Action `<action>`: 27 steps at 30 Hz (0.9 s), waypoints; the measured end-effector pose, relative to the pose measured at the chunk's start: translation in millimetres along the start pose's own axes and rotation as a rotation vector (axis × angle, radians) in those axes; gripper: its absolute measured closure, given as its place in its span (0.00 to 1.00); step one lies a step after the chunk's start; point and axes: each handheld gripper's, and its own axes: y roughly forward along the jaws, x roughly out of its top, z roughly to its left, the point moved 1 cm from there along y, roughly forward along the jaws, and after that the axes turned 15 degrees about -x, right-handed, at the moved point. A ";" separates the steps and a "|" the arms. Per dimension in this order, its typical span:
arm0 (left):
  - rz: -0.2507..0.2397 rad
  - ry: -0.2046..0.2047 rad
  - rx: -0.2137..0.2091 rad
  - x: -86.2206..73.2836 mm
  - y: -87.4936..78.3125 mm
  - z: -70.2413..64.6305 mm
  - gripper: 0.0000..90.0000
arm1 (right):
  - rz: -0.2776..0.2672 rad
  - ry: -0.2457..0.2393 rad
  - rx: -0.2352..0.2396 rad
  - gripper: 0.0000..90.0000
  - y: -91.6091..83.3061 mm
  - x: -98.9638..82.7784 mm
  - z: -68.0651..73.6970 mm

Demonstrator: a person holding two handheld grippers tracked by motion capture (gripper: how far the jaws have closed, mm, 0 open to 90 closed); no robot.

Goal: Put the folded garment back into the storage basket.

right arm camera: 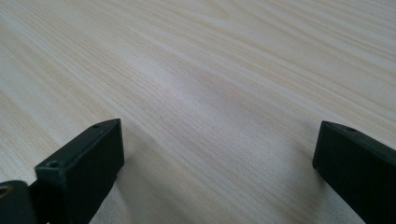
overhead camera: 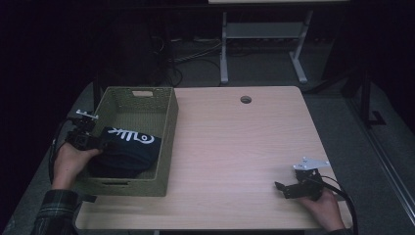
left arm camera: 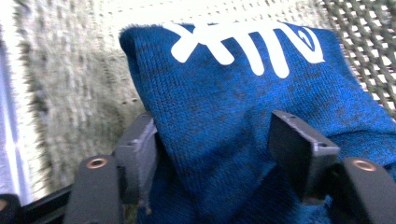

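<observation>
A dark blue knit cloth (overhead camera: 129, 147) with a white logo lies folded inside the green woven basket (overhead camera: 171, 132) at the table's left. My left gripper (overhead camera: 100, 144) reaches over the basket's left wall onto it. In the left gripper view the blue cloth (left arm camera: 233, 93) fills the gap between the jaws of the left gripper (left arm camera: 212, 135), which stand wide and loose around it; basket mesh (left arm camera: 364, 56) shows behind. My right gripper (overhead camera: 281, 187) rests low on the wooden table (overhead camera: 244, 147) near the front right corner. In its own view the right gripper (right arm camera: 219, 144) stands open over bare wood (right arm camera: 210, 70).
A round cable hole (overhead camera: 245, 99) sits near the table's far edge. Beyond it, a white desk frame (overhead camera: 224, 49) and cables lie on the dark floor. The basket's far half holds nothing. A cable trails from each gripper over the table's edges.
</observation>
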 end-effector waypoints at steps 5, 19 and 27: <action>-0.031 -0.008 0.006 -1.4 -6.4 -0.6 0.31 | 0.000 0.000 0.000 0.02 0.0 0.0 0.0; -0.122 0.087 -0.081 10.4 -10.3 -42.9 0.29 | 0.000 0.000 0.000 0.02 0.0 0.0 0.0; -0.179 0.147 -0.139 24.6 -4.3 -77.6 0.22 | -0.001 -0.002 -0.001 0.02 0.0 -0.1 -0.1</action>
